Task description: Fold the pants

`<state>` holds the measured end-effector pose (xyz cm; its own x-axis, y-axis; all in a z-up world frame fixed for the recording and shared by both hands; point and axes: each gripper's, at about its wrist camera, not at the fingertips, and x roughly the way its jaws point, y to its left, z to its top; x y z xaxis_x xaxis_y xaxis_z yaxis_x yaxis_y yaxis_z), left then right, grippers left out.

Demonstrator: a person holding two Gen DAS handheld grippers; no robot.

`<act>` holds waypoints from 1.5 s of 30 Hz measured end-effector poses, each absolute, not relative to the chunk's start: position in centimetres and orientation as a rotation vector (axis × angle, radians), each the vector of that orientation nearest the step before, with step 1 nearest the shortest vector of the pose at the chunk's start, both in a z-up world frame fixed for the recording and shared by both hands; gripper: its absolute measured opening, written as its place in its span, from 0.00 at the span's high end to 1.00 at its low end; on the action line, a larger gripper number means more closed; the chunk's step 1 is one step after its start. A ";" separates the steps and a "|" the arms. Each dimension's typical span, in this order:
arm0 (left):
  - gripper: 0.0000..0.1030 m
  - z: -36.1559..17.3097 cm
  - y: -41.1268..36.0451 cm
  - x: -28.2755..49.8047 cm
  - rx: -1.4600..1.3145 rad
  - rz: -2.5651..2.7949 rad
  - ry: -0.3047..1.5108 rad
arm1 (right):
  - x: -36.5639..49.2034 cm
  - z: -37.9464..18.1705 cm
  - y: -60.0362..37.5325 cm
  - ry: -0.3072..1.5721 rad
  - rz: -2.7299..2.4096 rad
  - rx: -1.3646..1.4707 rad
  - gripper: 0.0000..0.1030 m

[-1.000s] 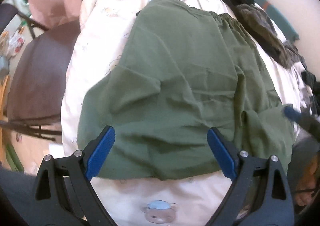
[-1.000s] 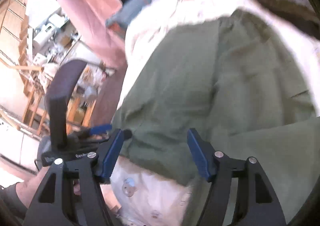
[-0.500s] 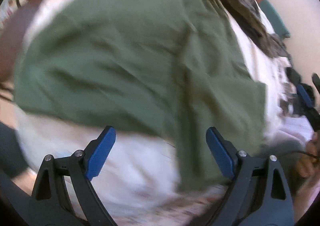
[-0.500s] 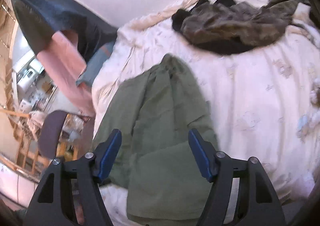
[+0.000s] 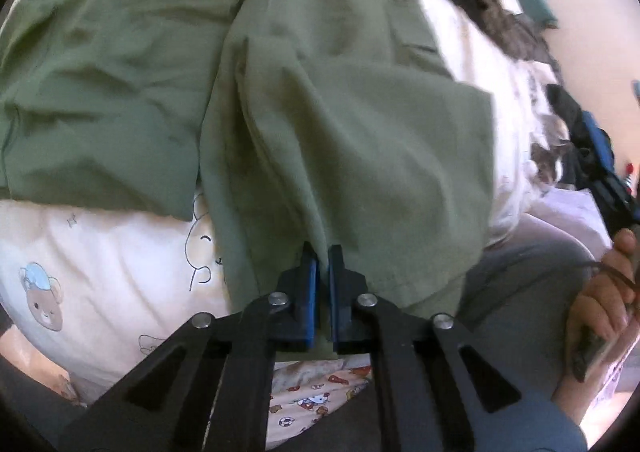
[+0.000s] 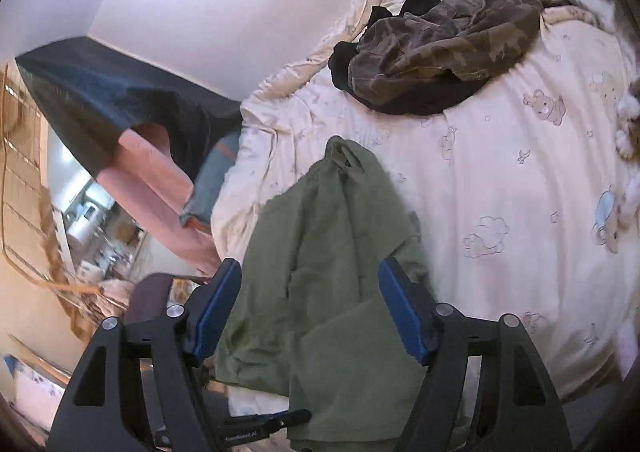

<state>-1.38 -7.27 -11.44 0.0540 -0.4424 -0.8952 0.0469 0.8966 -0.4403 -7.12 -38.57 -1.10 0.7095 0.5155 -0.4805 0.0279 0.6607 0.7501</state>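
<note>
Green cloth, nearest: left claw (image 5: 322,252) pressed together on the hem edge of the pants (image 5: 320,124), pinching a fold of the fabric at the near side of the bed (image 5: 100,252).
Right claw: right claw (image 6: 310,308) spread wide, nothing between the pads; it hangs above the near end of the pants, which show between the two blue pads but apart from them.
Person: a hand (image 5: 604,292) at the right edge of the left view grips the other tool's handle.
Pants, position: lying lengthwise on the cream bear-print bedcover, waistband end away from the onlooker, leg ends nearest.
Progress: one leg looks laid partly over the other, rumpled and not squared; I judge the lengthwise fold begun, not finished.
Left to do: likely smoothing, aligning the legs, then folding hem toward waistband.
Farther off: heap of camouflage clothes (image 6: 444,48) well apart, near the far end of the bed.
</note>
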 end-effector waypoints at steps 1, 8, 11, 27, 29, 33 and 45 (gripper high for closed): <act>0.98 -10.9 -7.1 -1.4 -0.330 -0.394 1.466 | -6.9 -1.1 -38.5 0.752 0.300 0.818 0.29; 0.97 -6.4 -4.9 -1.1 -0.352 -0.445 1.372 | -6.8 -1.2 -38.4 0.804 0.272 0.813 0.29; 0.97 -7.2 -4.2 -0.7 -0.356 -0.422 1.385 | -6.8 -1.8 -38.6 0.840 0.242 0.836 0.29; 0.97 -8.3 -3.6 -0.8 -0.372 -0.436 1.401 | -6.0 -1.5 -37.4 0.857 0.233 0.793 0.28; 0.97 -7.7 -3.6 -0.6 -0.370 -0.432 1.397 | -5.8 -1.5 -37.1 0.858 0.237 0.792 0.28; 0.98 -6.8 -3.0 -0.1 -0.285 -0.375 1.348 | -5.5 -1.5 -36.7 0.857 0.242 0.782 0.28; 0.53 -10.2 -2.0 3.2 -0.481 -0.305 1.386 | -5.1 -1.7 -36.5 0.866 0.248 0.776 0.28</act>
